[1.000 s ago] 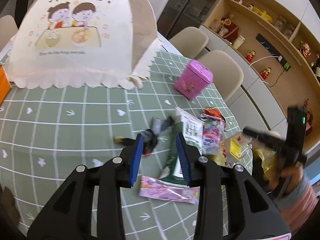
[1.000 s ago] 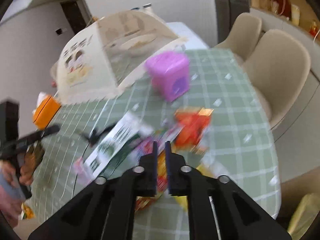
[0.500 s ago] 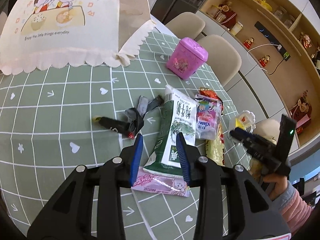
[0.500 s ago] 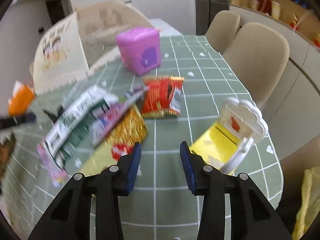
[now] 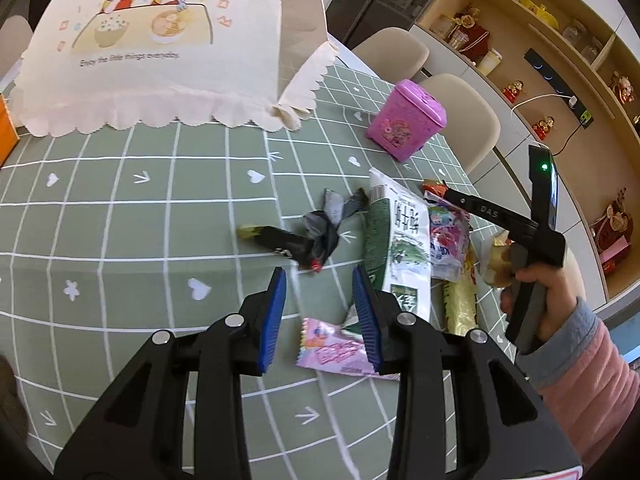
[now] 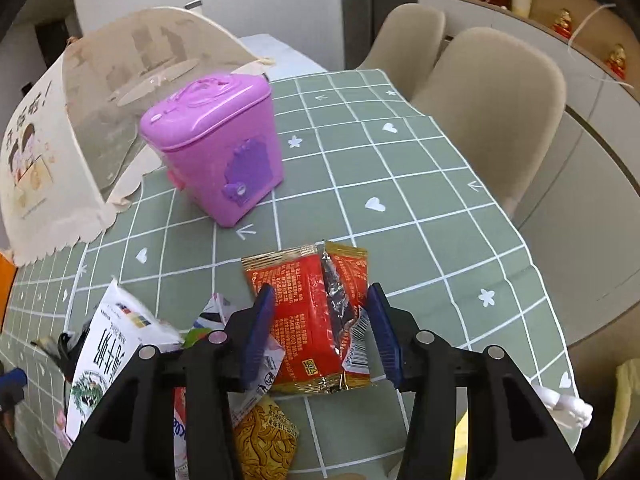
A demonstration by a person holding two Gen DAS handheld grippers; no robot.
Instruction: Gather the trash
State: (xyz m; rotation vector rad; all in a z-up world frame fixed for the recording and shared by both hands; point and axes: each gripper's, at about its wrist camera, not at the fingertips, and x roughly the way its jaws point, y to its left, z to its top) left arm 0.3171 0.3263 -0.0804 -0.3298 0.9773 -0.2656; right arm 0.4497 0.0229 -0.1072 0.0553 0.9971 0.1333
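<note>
Several snack wrappers lie in a loose pile on the green checked tablecloth point(image 5: 120, 220). My left gripper point(image 5: 320, 304) hangs open over bare cloth. Just beyond it lies a crumpled black wrapper point(image 5: 304, 236), with a green-and-white bag point(image 5: 400, 248) and a pink wrapper point(image 5: 340, 350) to its right. My right gripper point(image 6: 322, 320) is low over a red wrapper point(image 6: 312, 300). Its jaws are opening and straddle the wrapper without pressing it. A closed pink lidded bin point(image 6: 216, 140) stands further back. In the left wrist view a hand holds the right gripper point(image 5: 452, 196) over the pile's right side.
A large cream mesh food cover point(image 5: 160, 40) fills the table's far left. Beige chairs point(image 6: 492, 112) stand along the right edge of the table. A yellow noodle packet point(image 6: 264, 440) lies under my right gripper. A white-and-yellow plastic item point(image 6: 568, 404) sits at the near right corner.
The right gripper went from nearly shut to wide and swung down over the red wrapper. The left gripper sank a little toward the cloth, its opening unchanged.
</note>
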